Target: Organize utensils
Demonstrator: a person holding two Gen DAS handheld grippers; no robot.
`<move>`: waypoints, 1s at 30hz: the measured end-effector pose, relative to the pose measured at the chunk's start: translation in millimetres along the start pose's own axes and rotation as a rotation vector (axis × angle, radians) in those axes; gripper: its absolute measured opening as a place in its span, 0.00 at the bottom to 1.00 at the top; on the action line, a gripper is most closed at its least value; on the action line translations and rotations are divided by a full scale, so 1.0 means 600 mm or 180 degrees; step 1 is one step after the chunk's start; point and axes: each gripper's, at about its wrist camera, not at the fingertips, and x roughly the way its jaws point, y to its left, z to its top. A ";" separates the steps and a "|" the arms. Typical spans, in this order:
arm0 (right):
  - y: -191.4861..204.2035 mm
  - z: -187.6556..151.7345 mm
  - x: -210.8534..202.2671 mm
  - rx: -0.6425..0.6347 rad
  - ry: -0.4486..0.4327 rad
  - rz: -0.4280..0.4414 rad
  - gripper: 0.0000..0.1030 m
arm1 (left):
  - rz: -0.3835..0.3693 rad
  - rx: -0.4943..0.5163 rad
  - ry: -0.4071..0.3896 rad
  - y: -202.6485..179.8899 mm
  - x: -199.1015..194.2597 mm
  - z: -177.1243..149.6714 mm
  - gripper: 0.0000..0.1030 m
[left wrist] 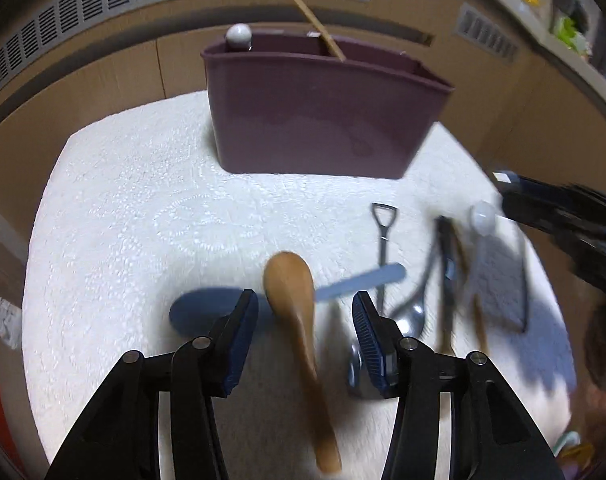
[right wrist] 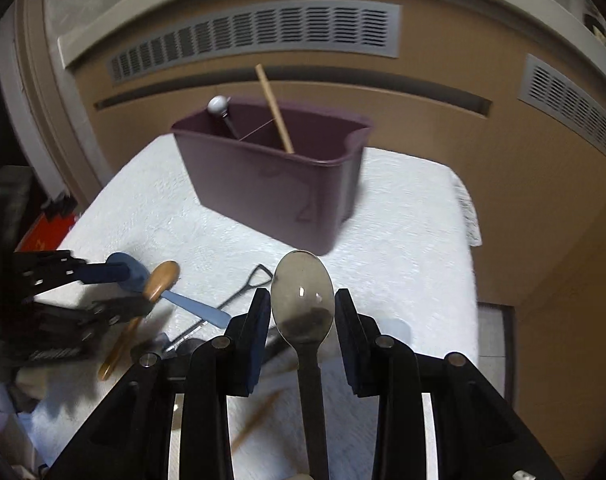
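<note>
Between open pads — glossy grey spoon

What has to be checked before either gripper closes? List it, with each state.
1. Wooden spoon lies between the left gripper's fingers, pads clear of it: ok.
2. Metal spoon is centred in the right gripper: ok.
3. Right pads touching the spoon's bowl: cannot tell.
4. Wooden spoon free of its neighbours: not ok, it lies across the blue spoon.
5. Purple holder upright with room inside: ok, only a wooden stick and a white-knobbed utensil stand in it.
</note>
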 end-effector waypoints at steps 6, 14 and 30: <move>-0.020 -0.014 -0.013 0.0079 -0.0096 -0.0005 0.29 | 0.0162 -0.0009 0.0137 -0.006 0.032 0.020 0.28; -0.020 -0.012 -0.032 0.0109 -0.0272 0.0059 0.29 | 0.0179 0.0092 -0.0240 -0.033 -0.030 -0.007 0.13; -0.004 -0.031 -0.029 0.0005 -0.0186 0.0043 0.29 | 0.0251 -0.0069 0.0079 -0.009 0.021 -0.017 0.40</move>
